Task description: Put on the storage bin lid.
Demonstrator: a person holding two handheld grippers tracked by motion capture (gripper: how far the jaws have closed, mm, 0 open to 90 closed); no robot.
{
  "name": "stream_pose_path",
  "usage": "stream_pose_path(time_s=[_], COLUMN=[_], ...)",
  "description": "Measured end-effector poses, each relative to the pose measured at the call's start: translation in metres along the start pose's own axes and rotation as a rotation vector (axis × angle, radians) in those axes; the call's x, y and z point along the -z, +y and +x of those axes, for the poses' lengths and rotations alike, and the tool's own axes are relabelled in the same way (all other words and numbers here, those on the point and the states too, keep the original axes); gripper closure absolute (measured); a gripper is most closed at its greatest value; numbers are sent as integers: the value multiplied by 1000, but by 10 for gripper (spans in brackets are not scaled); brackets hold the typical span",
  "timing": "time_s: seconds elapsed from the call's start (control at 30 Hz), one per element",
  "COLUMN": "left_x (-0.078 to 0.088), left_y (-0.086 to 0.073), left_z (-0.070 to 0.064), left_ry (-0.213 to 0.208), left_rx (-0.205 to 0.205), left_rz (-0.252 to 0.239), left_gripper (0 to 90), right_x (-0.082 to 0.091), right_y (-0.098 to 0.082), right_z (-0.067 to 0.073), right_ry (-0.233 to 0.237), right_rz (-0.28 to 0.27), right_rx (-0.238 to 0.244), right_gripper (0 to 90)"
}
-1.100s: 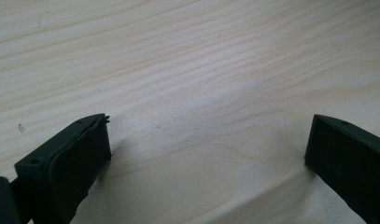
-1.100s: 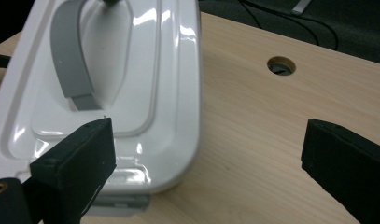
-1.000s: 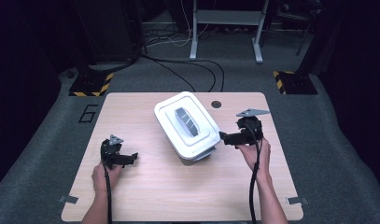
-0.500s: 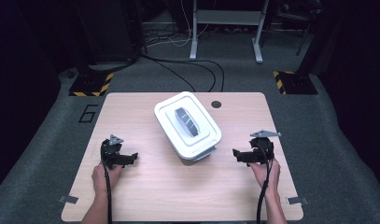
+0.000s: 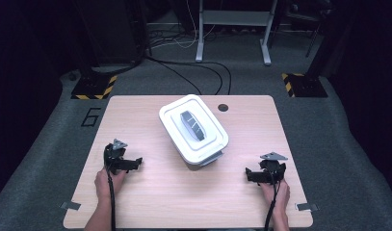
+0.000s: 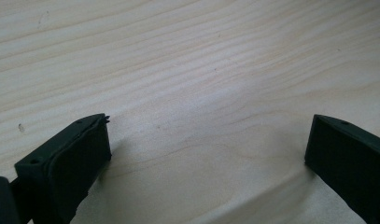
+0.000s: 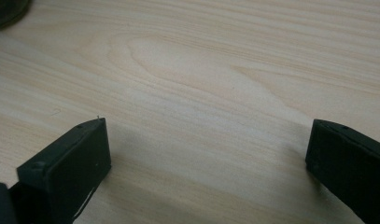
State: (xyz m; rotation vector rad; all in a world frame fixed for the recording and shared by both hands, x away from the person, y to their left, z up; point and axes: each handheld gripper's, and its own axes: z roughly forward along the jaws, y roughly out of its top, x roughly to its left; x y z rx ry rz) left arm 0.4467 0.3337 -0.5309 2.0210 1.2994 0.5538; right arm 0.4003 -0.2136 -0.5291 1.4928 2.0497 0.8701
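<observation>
- The left gripper [image 5: 136, 162] rests low on the wooden table [image 5: 150, 202], near its left front corner; in the left gripper view its jaws stand wide apart with bare wood grain between them, holding nothing.
- The right gripper [image 5: 248, 174] sits near the right front corner, its grey three-cornered plate on top; in the right gripper view its jaws are likewise spread wide over bare wood, empty.
- Between and beyond them, at the middle of the table and turned at an angle to its edges, stands the white lidded storage box [image 5: 193, 129], its lid seated flat with a grey oval handle [image 5: 191, 125] in the centre. It is well apart from both grippers.
- Judging from this, the work is at a resting point: either the box has yet to be handled or it has just been let go. A next move would call for one gripper to travel forward and inward to a latch or the handle, closing on it squarely.
- On the grey floor left of the table a dark "6" [image 5: 90, 117] is readable; no brand or label can be made out on the box.
</observation>
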Motion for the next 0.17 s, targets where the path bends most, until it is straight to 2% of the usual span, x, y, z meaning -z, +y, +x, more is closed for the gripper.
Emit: stream_pose_path(time_s=[0.17], left_x=[0], left_y=[0], left_z=[0], left_ry=[2], left_rx=[3], left_rz=[-1], left_gripper=[0], right_x=[0], right_y=[0], right_z=[0], right_ry=[0], right_rz=[0], right_rx=[1], right_gripper=[0])
